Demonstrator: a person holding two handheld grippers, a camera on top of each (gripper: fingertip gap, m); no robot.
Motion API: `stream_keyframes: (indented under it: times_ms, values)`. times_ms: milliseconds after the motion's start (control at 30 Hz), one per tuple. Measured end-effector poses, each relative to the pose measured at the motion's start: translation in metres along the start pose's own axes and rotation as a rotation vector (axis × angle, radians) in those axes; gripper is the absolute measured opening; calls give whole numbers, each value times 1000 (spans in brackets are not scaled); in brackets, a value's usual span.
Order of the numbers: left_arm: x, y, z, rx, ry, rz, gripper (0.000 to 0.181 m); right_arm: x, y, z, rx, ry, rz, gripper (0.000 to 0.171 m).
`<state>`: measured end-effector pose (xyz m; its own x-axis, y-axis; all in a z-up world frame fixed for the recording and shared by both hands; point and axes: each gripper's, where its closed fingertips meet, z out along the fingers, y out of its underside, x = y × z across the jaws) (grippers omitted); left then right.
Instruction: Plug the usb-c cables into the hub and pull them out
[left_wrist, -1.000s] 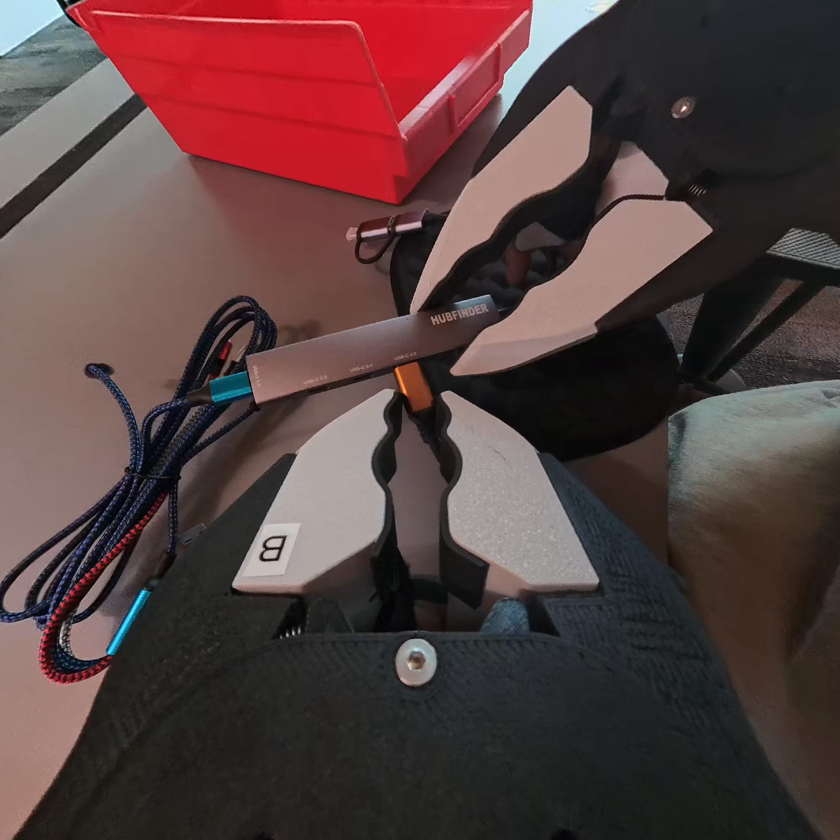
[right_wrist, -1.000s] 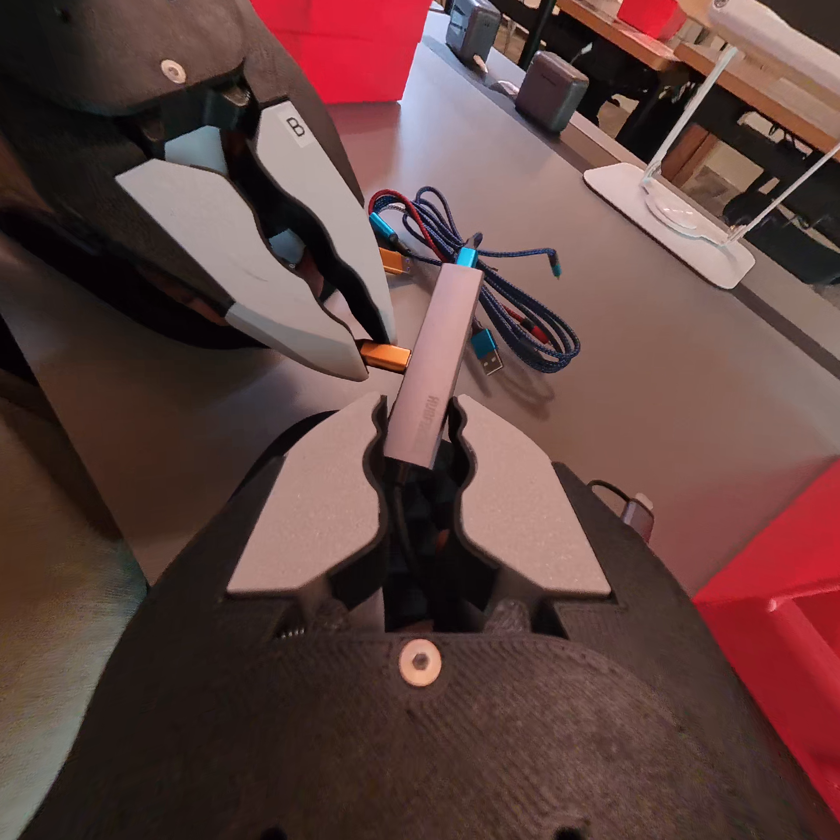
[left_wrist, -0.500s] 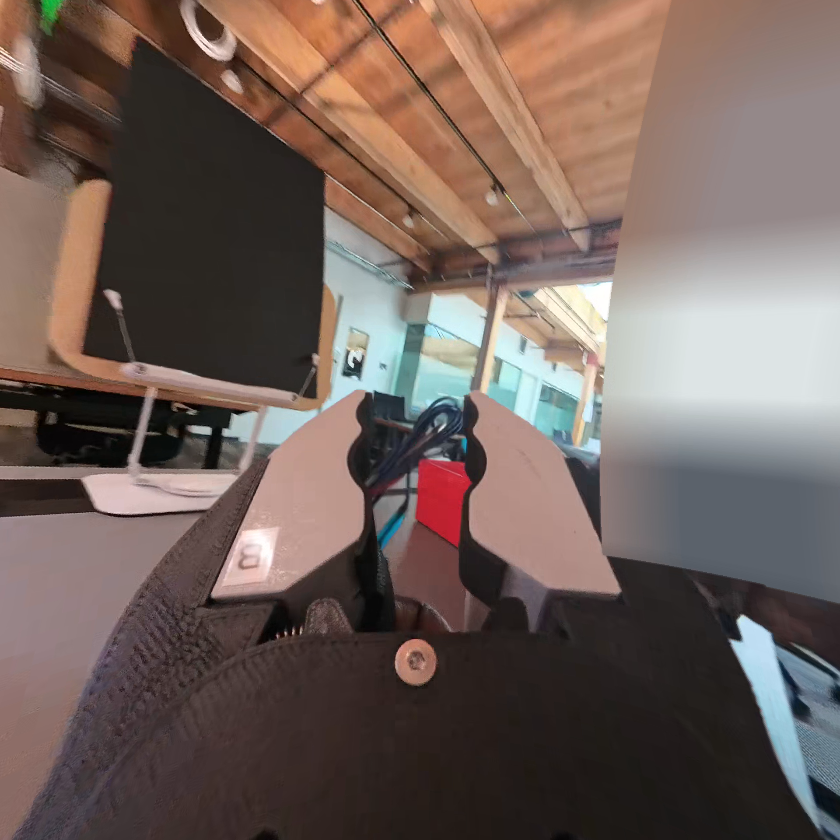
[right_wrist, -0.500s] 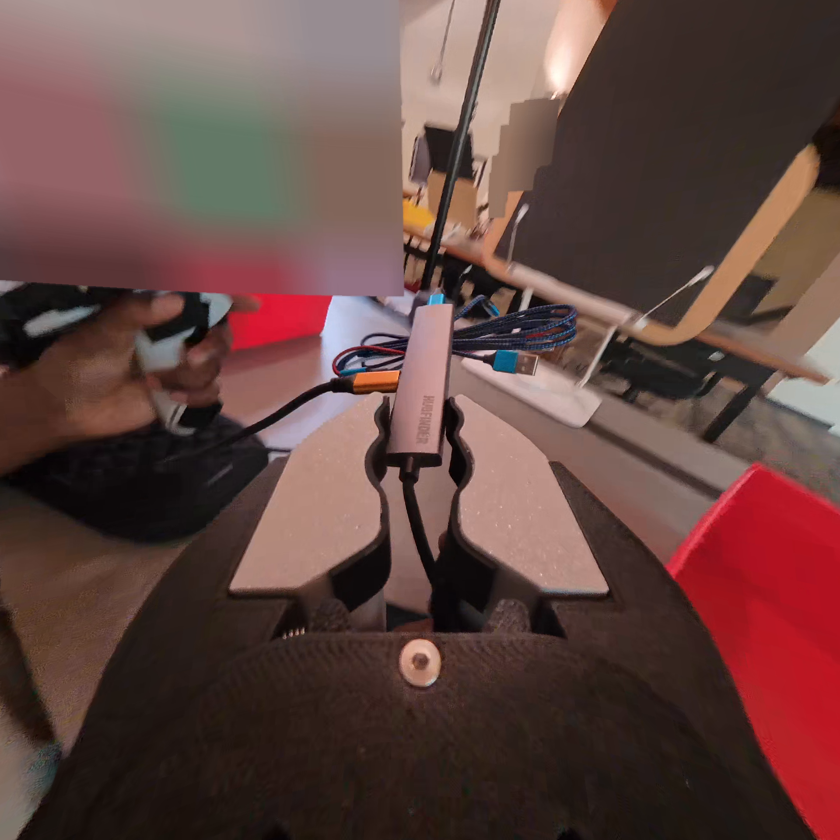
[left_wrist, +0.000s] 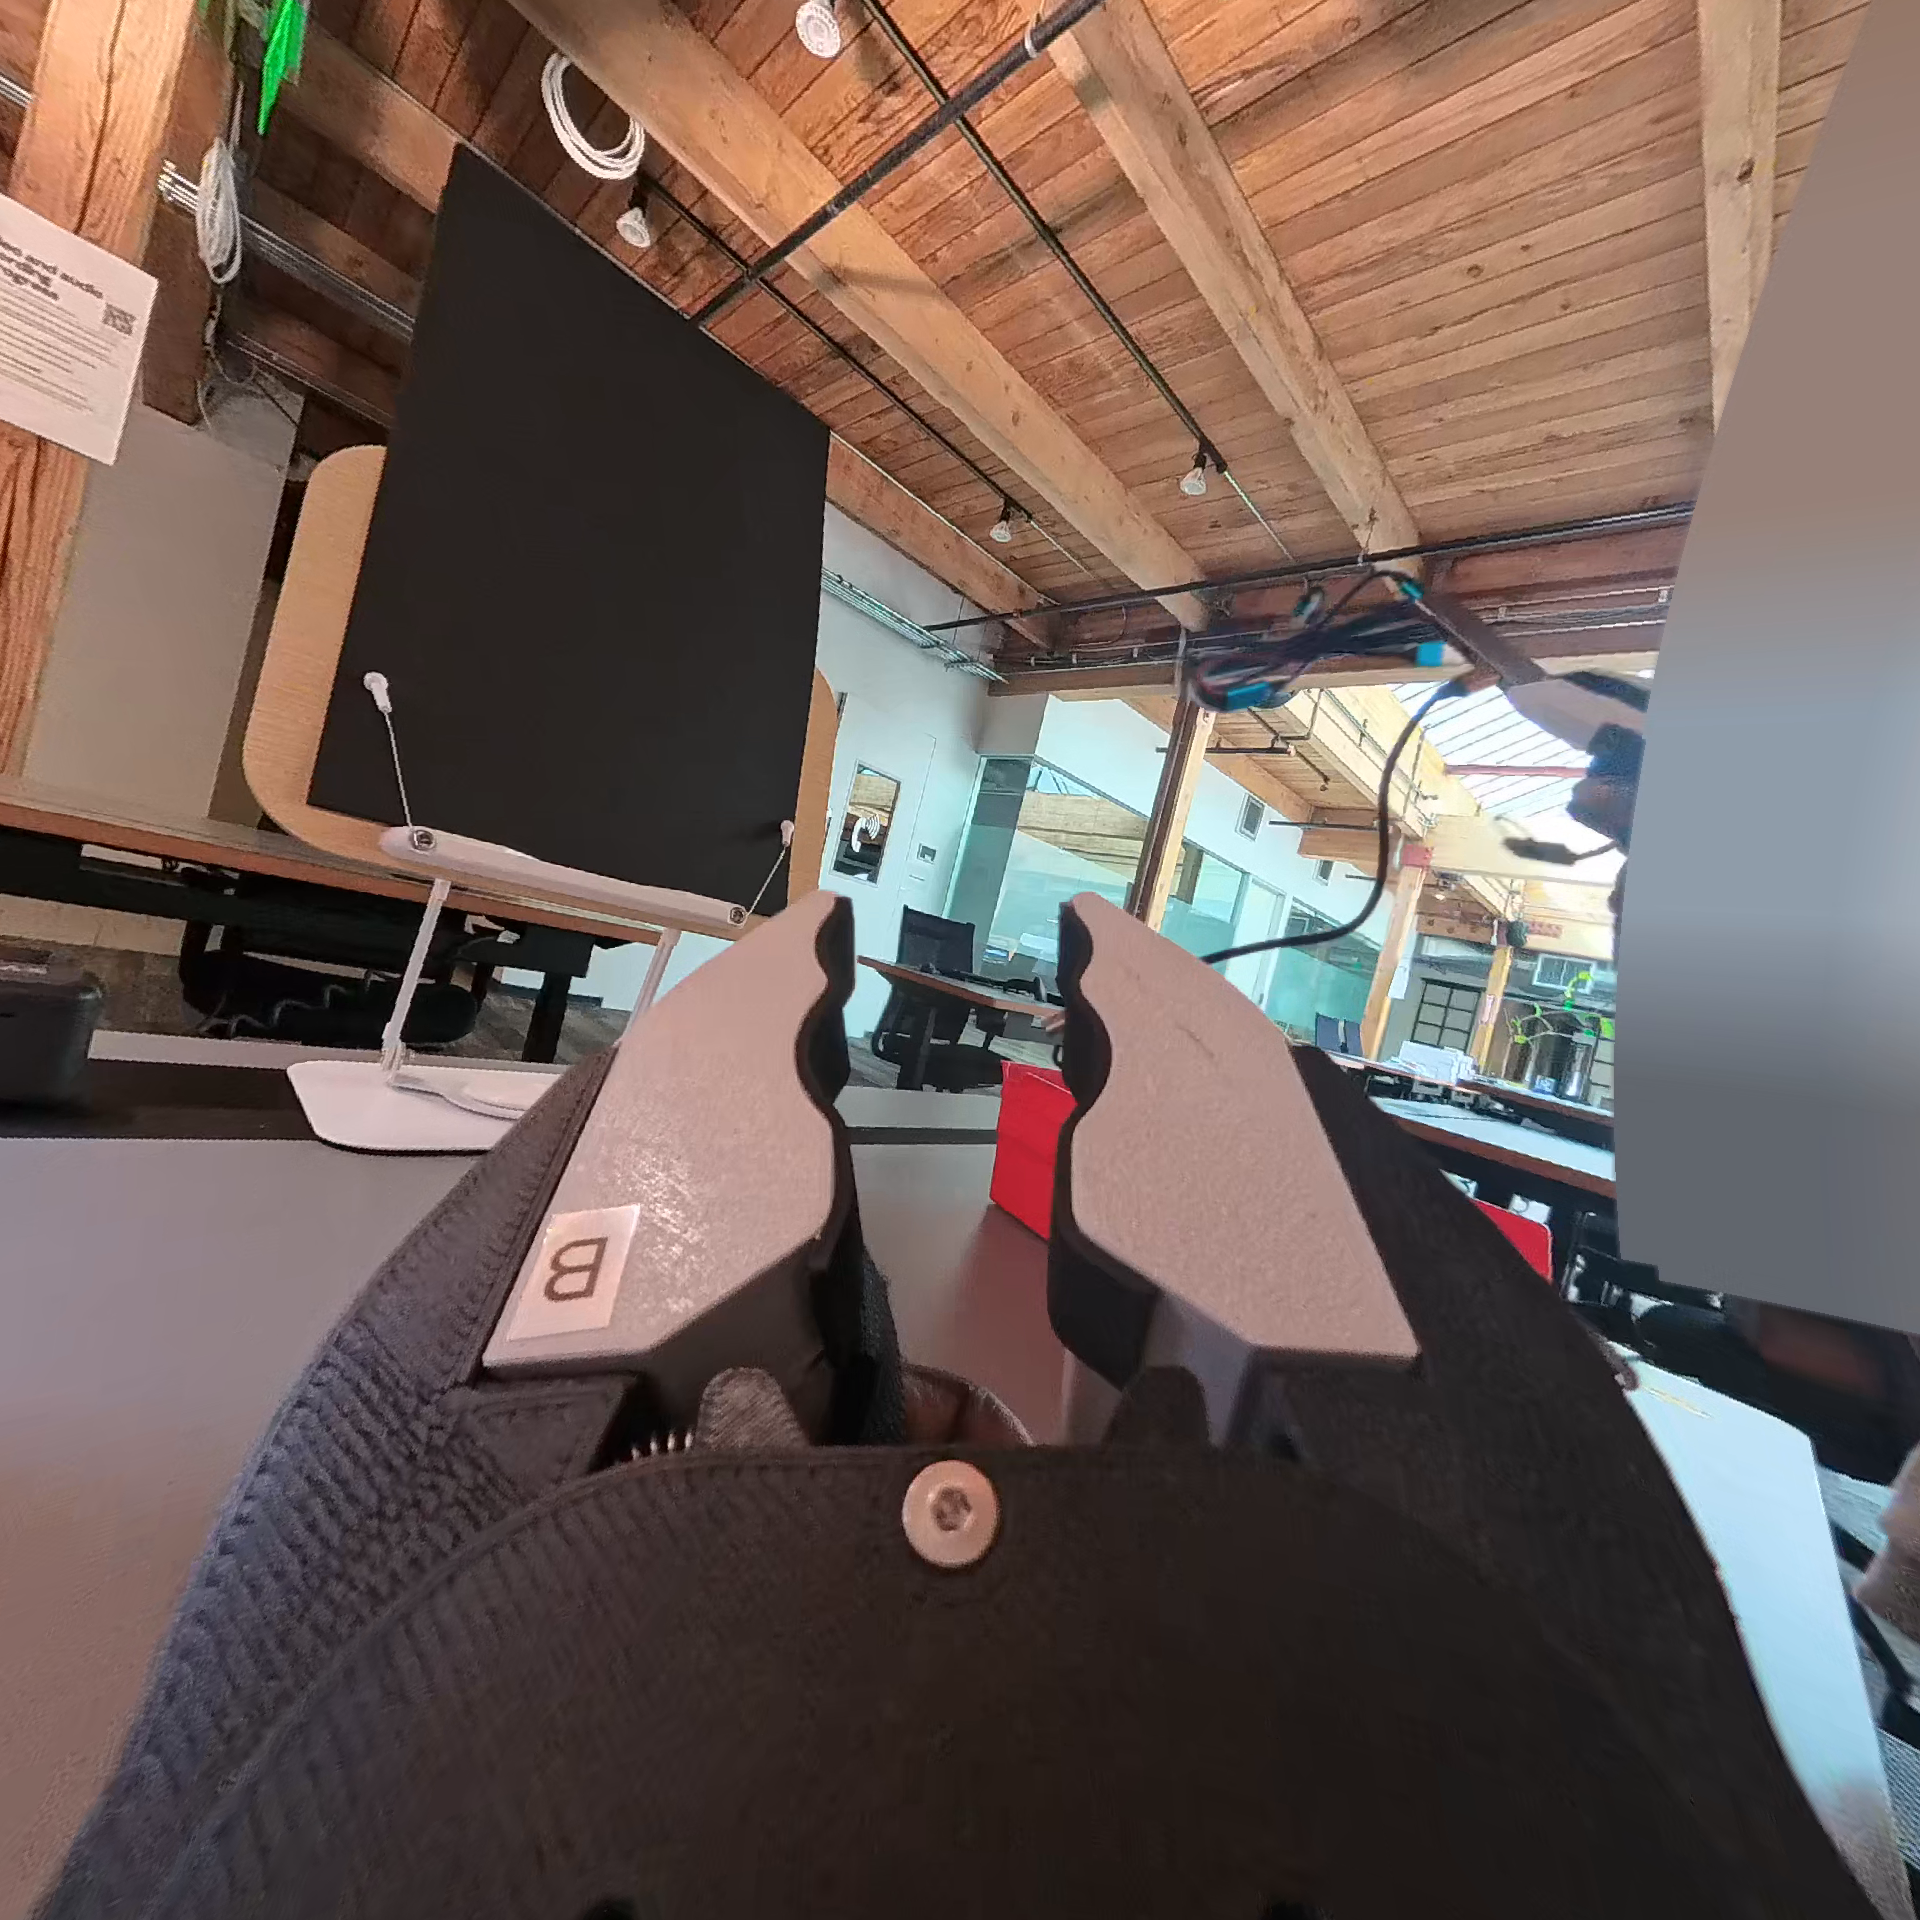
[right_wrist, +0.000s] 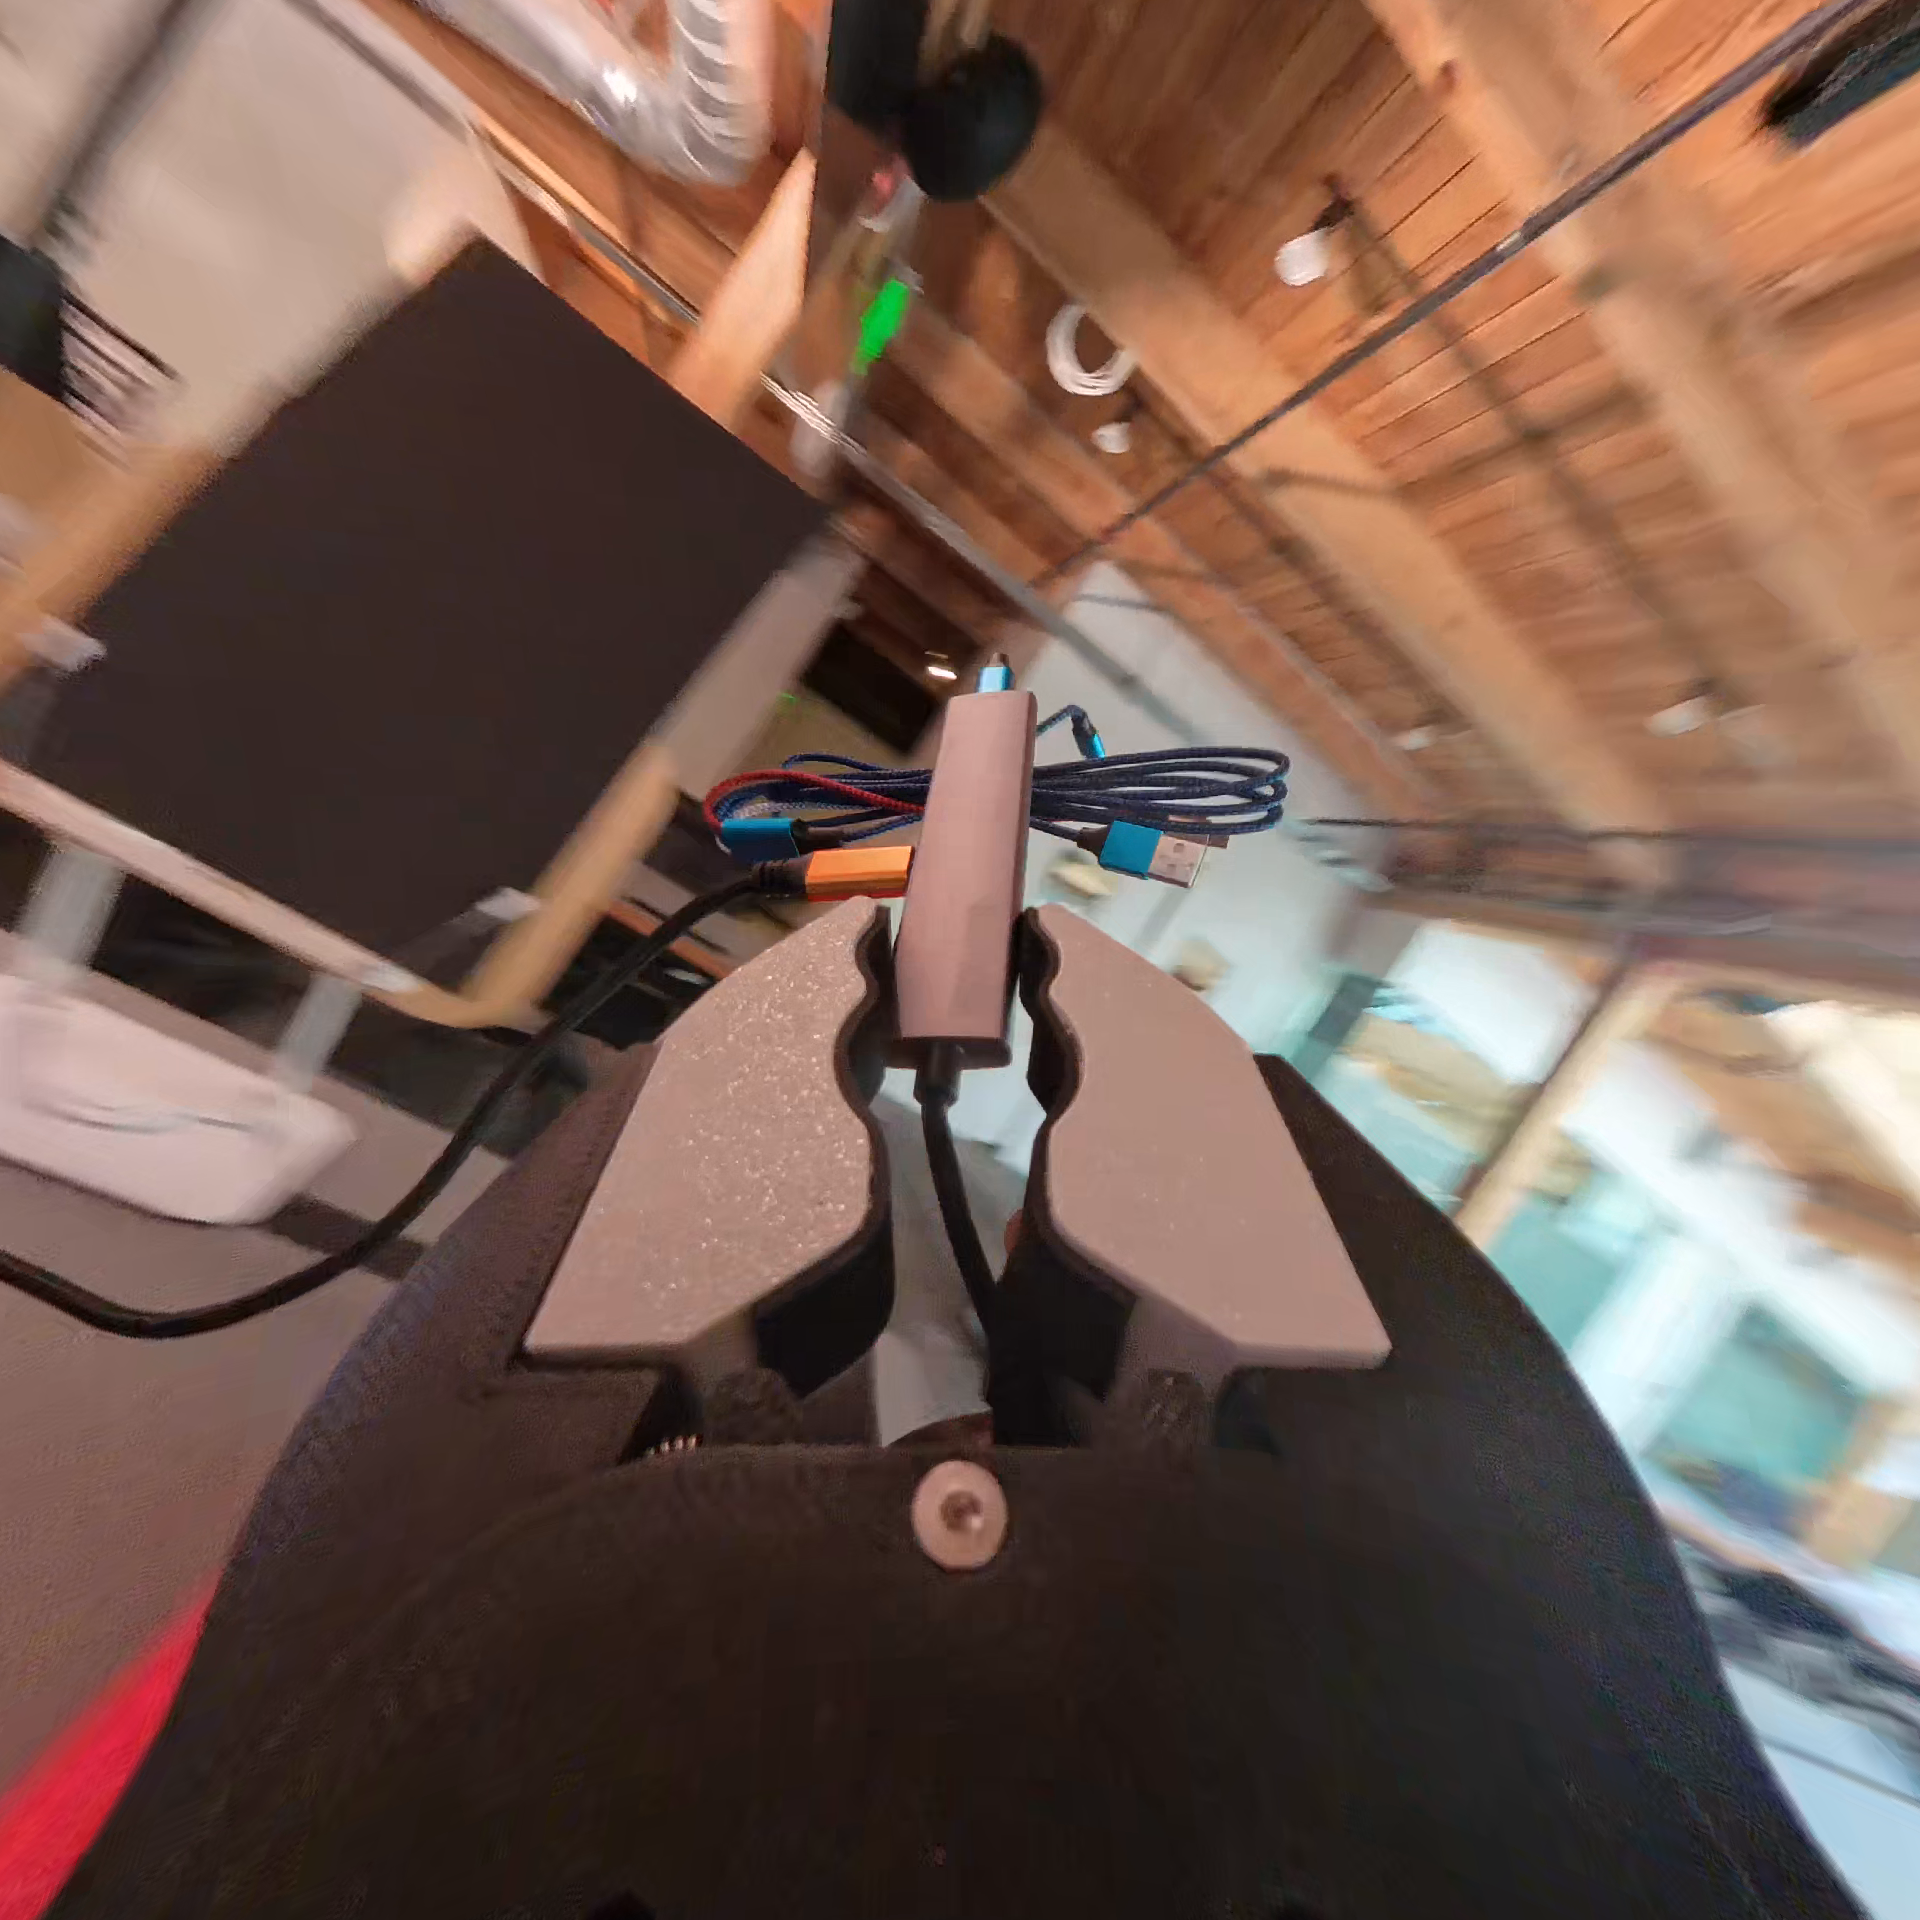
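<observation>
My right gripper (right_wrist: 954, 925) is shut on the grey hub (right_wrist: 966, 862) and holds it high, pointing up at the ceiling. An orange-plug black cable (right_wrist: 857, 871) sits in the hub's left side. A blue plug (right_wrist: 995, 677) sits in its far end, and the bundle of blue and red braided cables (right_wrist: 1164, 795) hangs from it. My left gripper (left_wrist: 954, 920) is open and empty, low over the grey table (left_wrist: 187, 1278). In the left wrist view the lifted hub and cables (left_wrist: 1309, 649) show small at the upper right, with the black cable (left_wrist: 1382, 842) dangling.
A red bin (left_wrist: 1023, 1143) stands on the table just beyond my left fingers. A white stand (left_wrist: 436, 1081) is at the left, in front of a black panel (left_wrist: 582, 540). A dark box (left_wrist: 42, 1029) sits at the far left edge. The right wrist view is motion-blurred.
My left gripper let go of the orange plug, opened and swung up and away. My right gripper lifted the hub off the table, cables hanging from it, and keeps tilting upward.
</observation>
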<state>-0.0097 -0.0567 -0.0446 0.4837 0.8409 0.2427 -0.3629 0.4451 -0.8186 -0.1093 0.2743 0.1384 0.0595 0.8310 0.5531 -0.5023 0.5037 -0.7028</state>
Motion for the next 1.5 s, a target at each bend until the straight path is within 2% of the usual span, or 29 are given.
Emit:
stream_keyframes:
  times_ms: [133, 233, 333, 467, 533, 633, 800, 900, 1033, 1100, 1167, 1267, 1367, 1500]
  values:
    - [1, 2, 1, -10, -2, 30, 38, 29, 20, 7, -78, 184, -451, 22]
    - [3, 4, 1, -19, -5, 70, 37, 21, 35, 6, -107, 202, -717, 22]
    - [4, 6, 2, -35, -2, 93, 38, -15, 64, 0, -139, 74, -832, 23]
    - [4, 10, 3, -55, -5, 95, 38, -81, 125, -20, -254, -175, -874, 22]
    - [4, 12, 3, -67, -2, 89, 37, -114, 158, -33, -336, -304, -768, 22]
    - [4, 16, 4, -83, -2, 87, 37, -146, 198, -48, -502, -428, -436, 22]
    - [5, 19, 5, -102, 2, 101, 37, -156, 222, -52, -660, -439, 362, 21]
    - [5, 22, 5, -114, 3, 110, 37, -158, 244, -62, -824, -437, 631, 22]
    - [7, 25, 6, -131, 15, 109, 37, -168, 269, -84, -1036, -497, 538, 27]
    - [9, 28, 6, -144, 22, 110, 38, -168, 270, -88, -1062, -495, 453, 32]
    - [11, 31, 6, -158, 38, 113, 38, -166, 263, -85, -1037, -484, 422, 47]
    - [15, 35, 7, -179, 57, 128, 39, -153, 239, -73, -908, -422, 445, 64]
    - [19, 40, 7, -201, 72, 156, 42, -132, 208, -62, -748, -324, 467, 72]
    - [25, 42, 7, -208, 90, 204, 49, -109, 131, -54, -383, -202, 503, 80]
